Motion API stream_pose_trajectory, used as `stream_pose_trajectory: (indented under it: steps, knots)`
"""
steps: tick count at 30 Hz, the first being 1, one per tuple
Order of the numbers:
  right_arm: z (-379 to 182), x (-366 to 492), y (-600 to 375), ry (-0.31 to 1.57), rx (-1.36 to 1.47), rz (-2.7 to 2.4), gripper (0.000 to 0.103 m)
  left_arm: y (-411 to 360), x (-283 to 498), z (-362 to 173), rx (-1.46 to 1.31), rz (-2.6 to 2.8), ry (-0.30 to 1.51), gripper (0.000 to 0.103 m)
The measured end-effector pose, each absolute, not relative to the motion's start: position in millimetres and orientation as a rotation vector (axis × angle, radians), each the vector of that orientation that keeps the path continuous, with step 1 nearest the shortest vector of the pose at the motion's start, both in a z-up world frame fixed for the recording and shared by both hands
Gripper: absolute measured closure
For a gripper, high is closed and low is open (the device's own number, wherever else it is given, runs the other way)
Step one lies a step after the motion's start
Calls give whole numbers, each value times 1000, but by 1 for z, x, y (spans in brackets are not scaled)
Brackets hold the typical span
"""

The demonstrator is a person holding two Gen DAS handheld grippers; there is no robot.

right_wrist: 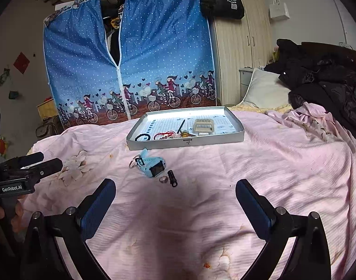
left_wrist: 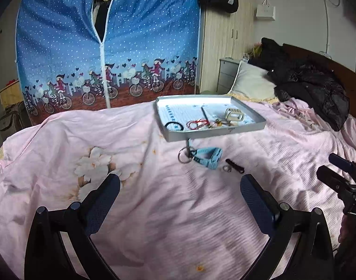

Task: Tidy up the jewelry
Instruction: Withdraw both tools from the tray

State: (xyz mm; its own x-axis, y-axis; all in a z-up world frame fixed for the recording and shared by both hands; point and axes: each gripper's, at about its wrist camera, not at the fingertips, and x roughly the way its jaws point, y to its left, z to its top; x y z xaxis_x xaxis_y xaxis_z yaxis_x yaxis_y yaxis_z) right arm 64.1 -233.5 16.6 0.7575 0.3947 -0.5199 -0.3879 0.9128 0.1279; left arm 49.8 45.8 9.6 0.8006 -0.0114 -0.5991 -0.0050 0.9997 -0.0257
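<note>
I am in a home bedroom. Under my tongs spreads a bed with a pink floral quilt. Ahead of them stands a blue fabric wardrobe with a zip front, beside it a wooden cupboard. To the right lie a pillow and dark coats.

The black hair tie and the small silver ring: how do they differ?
The black hair tie lies inside the tray; the small silver ring lies outside it on the pink bedsheet. The hair tie is dark and looks wider; the ring is pale metal. Both are loops lying flat.
</note>
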Motion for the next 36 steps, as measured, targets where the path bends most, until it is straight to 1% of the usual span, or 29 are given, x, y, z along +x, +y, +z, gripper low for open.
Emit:
stream_pose_trajectory:
  steps: [3, 15, 27, 36]
  knots:
    - [6, 59, -231, 573, 7, 419, 0, 51, 47, 0, -86, 22, 694, 2]
    - [-27, 73, -234, 708, 78, 422, 0, 57, 56, -14, -121, 33, 743, 2]
    - [-36, 81, -235, 780, 116, 446, 0, 60, 68, -25, -109, 50, 810, 2]
    - [-42, 106, -212, 826, -6, 526, 0, 74, 101, -42, -114, 62, 863, 3]
